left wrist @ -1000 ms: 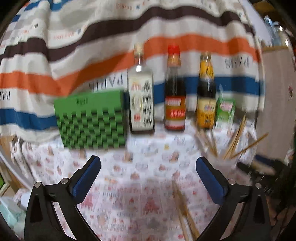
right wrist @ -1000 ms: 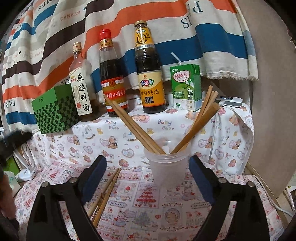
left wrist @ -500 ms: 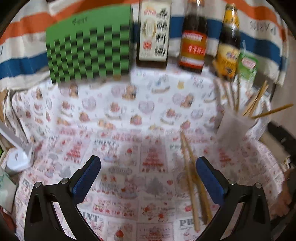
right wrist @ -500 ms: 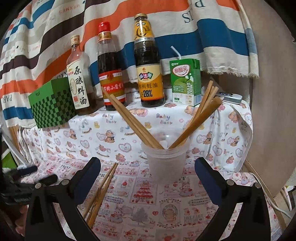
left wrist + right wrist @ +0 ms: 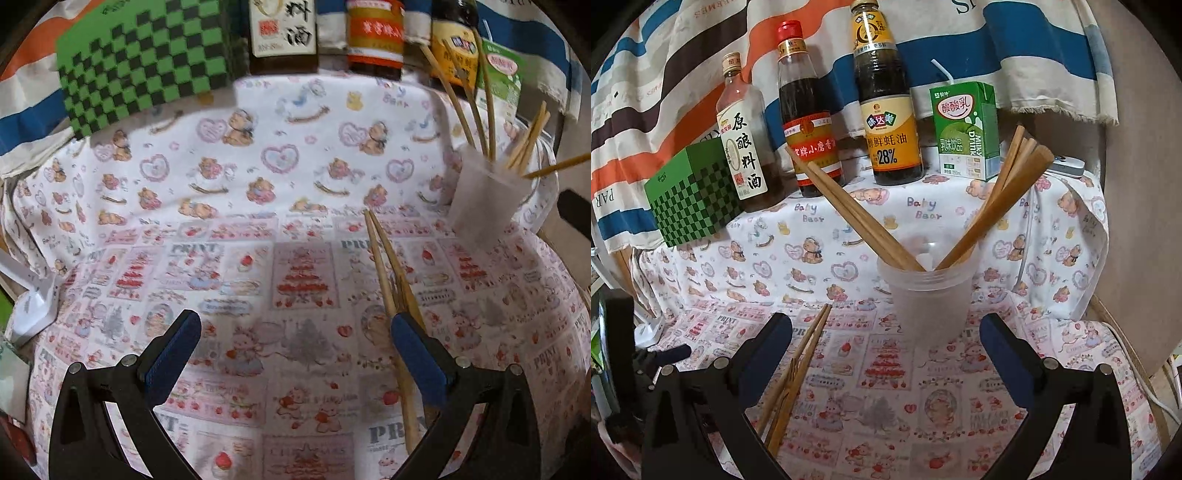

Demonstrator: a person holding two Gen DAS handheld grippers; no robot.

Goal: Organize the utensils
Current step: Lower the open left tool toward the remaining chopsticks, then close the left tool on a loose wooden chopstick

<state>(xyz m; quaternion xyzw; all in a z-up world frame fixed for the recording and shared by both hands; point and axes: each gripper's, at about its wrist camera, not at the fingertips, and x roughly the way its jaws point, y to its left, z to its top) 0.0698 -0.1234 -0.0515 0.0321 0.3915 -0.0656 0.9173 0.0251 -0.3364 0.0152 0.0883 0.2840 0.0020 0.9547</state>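
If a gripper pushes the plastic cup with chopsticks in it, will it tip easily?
Probably yes. The plastic cup looks thin and light, and its chopsticks lean far above the rim, so weight sits high. On the cloth it may slide first.

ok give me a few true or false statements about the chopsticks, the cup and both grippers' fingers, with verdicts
1. The plastic cup holds chopsticks. True.
2. All chopsticks are in the cup. False: the loose chopsticks lie on the cloth.
3. The right gripper is shut on the cup. False: its fingers stand open, clear of it.
4. The left gripper holds nothing. True.
5. The green milk carton lies on its side. False: it stands upright.
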